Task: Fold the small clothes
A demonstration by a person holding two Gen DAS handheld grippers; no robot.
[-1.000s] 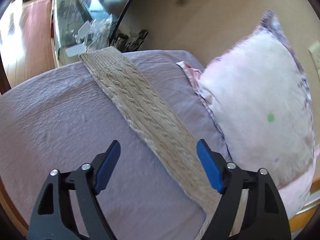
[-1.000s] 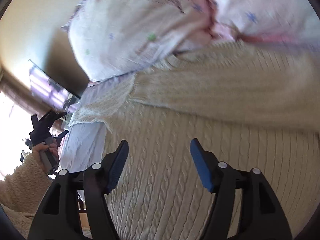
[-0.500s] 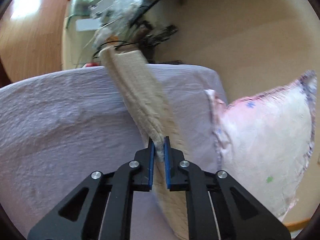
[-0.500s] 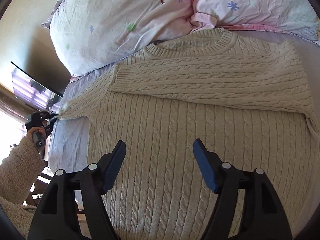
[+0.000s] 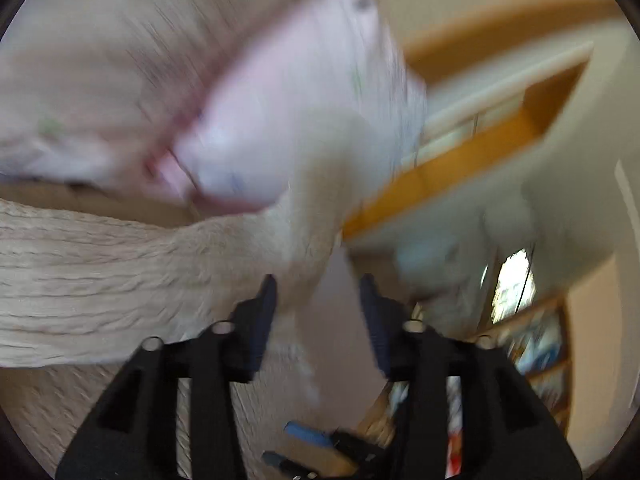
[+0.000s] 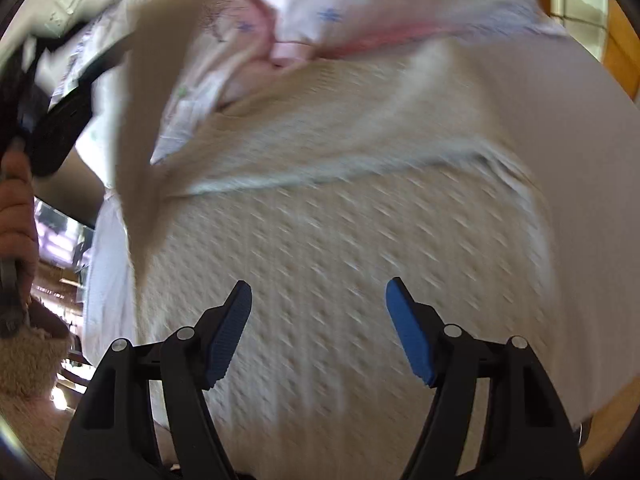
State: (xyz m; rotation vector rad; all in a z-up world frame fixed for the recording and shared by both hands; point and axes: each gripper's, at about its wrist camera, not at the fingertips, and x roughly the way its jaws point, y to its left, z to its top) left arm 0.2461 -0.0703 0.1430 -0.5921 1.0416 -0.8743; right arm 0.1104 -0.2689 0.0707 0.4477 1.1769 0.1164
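Observation:
A cream cable-knit sweater lies flat on the bed, neck toward the pillows. Its left sleeve hangs raised in the air at the left of the right wrist view. In the blurred left wrist view my left gripper has its fingers apart, with the sleeve draped past the left finger; I cannot tell whether it touches. My right gripper is open and empty, hovering over the sweater's body.
Pink floral pillows lie at the head of the bed. A lilac bedsheet shows to the right of the sweater. A wooden frame and shelves stand beyond the bed.
My left gripper, shut on the sleeve half a second ago, has swung the sleeve up and across toward the sweater body and its fingers have opened. My right gripper stayed open.

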